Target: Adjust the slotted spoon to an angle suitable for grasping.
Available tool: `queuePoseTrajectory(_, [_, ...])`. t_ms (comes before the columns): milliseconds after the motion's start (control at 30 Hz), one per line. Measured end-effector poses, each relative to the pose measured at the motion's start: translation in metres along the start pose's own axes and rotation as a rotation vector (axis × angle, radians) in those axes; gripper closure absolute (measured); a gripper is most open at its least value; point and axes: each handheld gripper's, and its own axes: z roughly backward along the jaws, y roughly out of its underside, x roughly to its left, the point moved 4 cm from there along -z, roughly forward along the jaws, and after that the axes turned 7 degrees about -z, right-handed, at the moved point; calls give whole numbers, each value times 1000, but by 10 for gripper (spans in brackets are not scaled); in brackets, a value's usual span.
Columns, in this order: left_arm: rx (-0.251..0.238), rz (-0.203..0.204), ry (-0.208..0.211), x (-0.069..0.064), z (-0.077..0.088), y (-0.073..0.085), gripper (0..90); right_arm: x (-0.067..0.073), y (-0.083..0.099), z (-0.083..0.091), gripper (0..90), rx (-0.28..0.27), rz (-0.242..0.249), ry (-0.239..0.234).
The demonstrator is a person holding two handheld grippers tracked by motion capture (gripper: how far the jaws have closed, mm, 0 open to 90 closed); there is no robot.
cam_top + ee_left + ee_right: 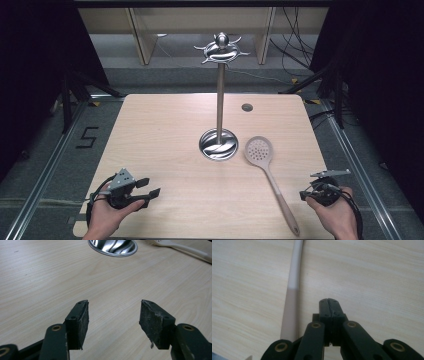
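Note:
A pale slotted spoon [270, 172] lies flat on the wooden table [165, 130], its round head beside the steel stand's base [218, 144] and its handle running toward the front right. The stand's pole [220, 100] rises to a ring of hooks [221, 49]. My left gripper [149, 188] hovers at the front left, open, with nothing between its pads [81, 317]. My right gripper [303, 194] sits at the front right, shut and empty, just right of the spoon's handle [292, 295]. The stand's base [113, 247] and the spoon [185, 248] lie ahead in the left gripper view.
A small dark round hole [247, 107] marks the table's back right. Metal rails [45, 170] run along both sides of the table, and cables [300, 35] lie on the floor behind it. A shelf unit [200, 20] stands at the back.

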Motion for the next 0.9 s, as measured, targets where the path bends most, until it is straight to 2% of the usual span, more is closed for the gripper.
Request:
queuePoseTrajectory(67, [-6,6,3,0,-1,-1,397,2,2,2,900,21,-6,3])
queuePoseTrajectory(100, [-12,6,11,0,-3,-2,397,1,1,0,900,21,23,15])
queuePoseTrajectory(133, [0,1,10,0,-4,-2,398,0,3,0,900,38,48,0])
queuePoseTrajectory(167, [-1,-3,15,0,-6,-3,398,3,6,2,900,82,32,-7])
queuePoseTrajectory(200, [-6,9,24,-2,-9,-5,398,3,8,1,900,115,44,9])
queuePoseTrajectory(233, [2,-16,32,-1,-10,-6,398,3,8,1,900,115,44,9])
queuePoseTrajectory(267, [-3,1,30,-3,-13,-6,398,3,9,1,900,121,44,21])
queuePoseTrajectory(300, [11,-22,39,-3,-14,-7,398,4,10,1,900,141,47,18])
queuePoseTrajectory(333, [8,-9,39,-4,-16,-7,398,4,11,1,900,153,52,20])
queuePoseTrajectory(433, [2,-34,50,-6,-19,-9,399,4,14,1,900,199,73,34])
queuePoseTrajectory(567, [12,-47,69,-7,-20,-10,402,7,20,0,900,275,97,27])
queuePoseTrajectory(600, [13,-49,72,-7,-21,-10,404,6,23,-2,900,288,118,31])
queuePoseTrajectory(667, [8,-47,68,-8,-22,-11,405,7,23,-1,900,295,117,30])
queuePoseTrajectory(767, [13,-66,73,-8,-23,-13,407,11,26,-1,900,320,134,31])
queuePoseTrajectory(833, [2,-50,75,-11,-25,-13,407,14,28,-2,900,347,142,37])
queuePoseTrajectory(867, [11,-60,75,-10,-25,-13,408,12,29,-5,900,342,169,34])
queuePoseTrajectory(900, [13,-43,71,-11,-25,-13,408,14,30,-5,900,361,159,36])
